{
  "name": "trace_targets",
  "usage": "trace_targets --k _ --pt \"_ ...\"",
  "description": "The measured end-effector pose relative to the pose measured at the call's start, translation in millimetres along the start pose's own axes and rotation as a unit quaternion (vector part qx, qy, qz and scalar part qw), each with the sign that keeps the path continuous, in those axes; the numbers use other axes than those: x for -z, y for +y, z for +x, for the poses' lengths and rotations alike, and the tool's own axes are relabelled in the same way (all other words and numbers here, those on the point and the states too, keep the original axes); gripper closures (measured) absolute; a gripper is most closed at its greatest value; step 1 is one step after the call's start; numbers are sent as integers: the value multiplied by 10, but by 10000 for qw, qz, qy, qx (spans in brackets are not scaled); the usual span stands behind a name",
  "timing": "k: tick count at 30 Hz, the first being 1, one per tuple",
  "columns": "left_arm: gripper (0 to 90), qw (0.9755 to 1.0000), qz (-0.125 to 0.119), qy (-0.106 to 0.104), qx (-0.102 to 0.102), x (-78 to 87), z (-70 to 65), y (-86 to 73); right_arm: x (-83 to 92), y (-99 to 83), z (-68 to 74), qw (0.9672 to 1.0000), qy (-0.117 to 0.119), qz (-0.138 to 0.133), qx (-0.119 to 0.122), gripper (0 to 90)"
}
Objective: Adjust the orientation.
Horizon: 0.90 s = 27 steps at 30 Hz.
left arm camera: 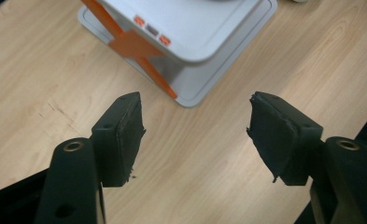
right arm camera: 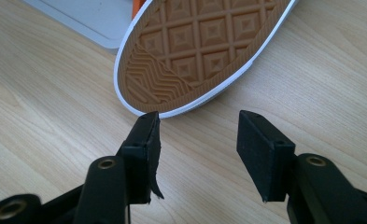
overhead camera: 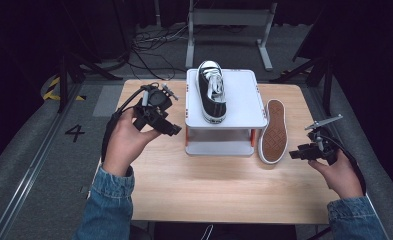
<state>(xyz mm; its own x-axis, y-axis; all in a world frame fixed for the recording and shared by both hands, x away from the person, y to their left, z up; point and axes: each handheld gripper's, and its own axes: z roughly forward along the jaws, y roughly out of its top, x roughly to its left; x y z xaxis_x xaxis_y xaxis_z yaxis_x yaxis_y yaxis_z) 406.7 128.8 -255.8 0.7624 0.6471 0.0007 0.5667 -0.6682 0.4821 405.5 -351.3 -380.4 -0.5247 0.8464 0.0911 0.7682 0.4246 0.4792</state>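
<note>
A black sneaker [overhead camera: 212, 91] with white laces stands upright on top of a white two-level stand [overhead camera: 244, 95] with orange trim. A second sneaker [overhead camera: 273, 131] lies beside the stand's right edge, its tan sole [right arm camera: 204, 42] up. My left gripper [overhead camera: 173, 129] hangs left of the stand, open, with bare table between its pads [left arm camera: 130, 135]. My right gripper [overhead camera: 295, 154] is open just right of the overturned shoe's near end, nothing between its fingers [right arm camera: 148, 140]. In the left gripper view the stand's corner [left arm camera: 190, 51] lies ahead.
The wooden table [overhead camera: 219, 190] has bare room in front of the stand. A person's denim sleeves [overhead camera: 106, 200] come in from the near edge. A metal frame [overhead camera: 229, 20] and cables stand on the floor beyond the table.
</note>
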Motion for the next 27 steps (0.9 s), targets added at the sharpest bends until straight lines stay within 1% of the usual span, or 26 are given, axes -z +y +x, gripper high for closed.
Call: trace_targets --k 1,2,4,5,6,7,8,9,10,11,12,13,14,16,18,20,21,22,24,25,27 --pt "349 10000 -17 -38 18 -17 5 -62 -2 8 -6 10000 7 8 -18 512" --pt "349 9999 -42 -125 55 -38 9 -123 -5 17 -13 10000 -17 -5 -18 528" --pt "345 9997 -26 -249 80 -87 22 -200 -4 44 -20 10000 32 17 6 615" --pt "346 9997 -26 -249 80 -87 22 -200 -4 60 -22 10000 23 48 77 660" --pt "342 9996 124 -243 92 -130 33 -218 -6 81 -14 9998 -15 122 155 718" --pt "342 9996 144 -241 97 -146 45 -234 -5 108 -8 9996 -82 181 216 753" --pt "342 9994 199 -273 123 -167 64 -255 0 136 -9 9994 -134 168 264 771" --pt "341 9992 251 -267 155 -195 88 -277 5 167 -6 9995 -145 133 246 794" --pt "342 9991 309 -217 206 -222 110 -294 3 202 -16 9995 -135 114 274 809" --pt "341 9989 366 -170 250 -245 132 -309 -4 239 -20 9995 -156 126 248 826" --pt "339 9989 366 -170 250 -245 132 -309 -4 239 -20 9995 -156 126 248 826" --pt "339 9986 421 -137 296 -261 156 -326 -10 278 -27 9994 -234 110 249 845" --pt "339 9984 427 -144 347 -268 169 -345 -24 331 -43 9993 -253 70 257 857" --pt "339 9986 387 -125 336 -264 195 -379 -71 428 -76 9995 -249 42 211 879" --pt "339 9986 356 -118 376 -253 207 -399 -130 496 -96 9993 -314 79 190 900" --pt "338 9986 339 -93 403 -250 215 -411 -219 564 -121 9991 -371 148 173 900" --pt "337 9986 336 -84 409 -254 215 -414 -279 597 -138 9990 -377 194 143 900" --pt "334 9986 373 -51 370 -257 216 -415 -312 614 -144 9990 -379 219 120 900" --pt "326 9986 387 -60 364 -275 210 -418 -386 641 -164 9989 -365 269 65 900" --pt "315 9984 415 -42 378 -286 202 -418 -417 646 -173 9991 -334 278 25 900" --pt "302 9983 448 -24 368 -303 197 -418 -437 637 -176 9994 -278 213 -41 900"
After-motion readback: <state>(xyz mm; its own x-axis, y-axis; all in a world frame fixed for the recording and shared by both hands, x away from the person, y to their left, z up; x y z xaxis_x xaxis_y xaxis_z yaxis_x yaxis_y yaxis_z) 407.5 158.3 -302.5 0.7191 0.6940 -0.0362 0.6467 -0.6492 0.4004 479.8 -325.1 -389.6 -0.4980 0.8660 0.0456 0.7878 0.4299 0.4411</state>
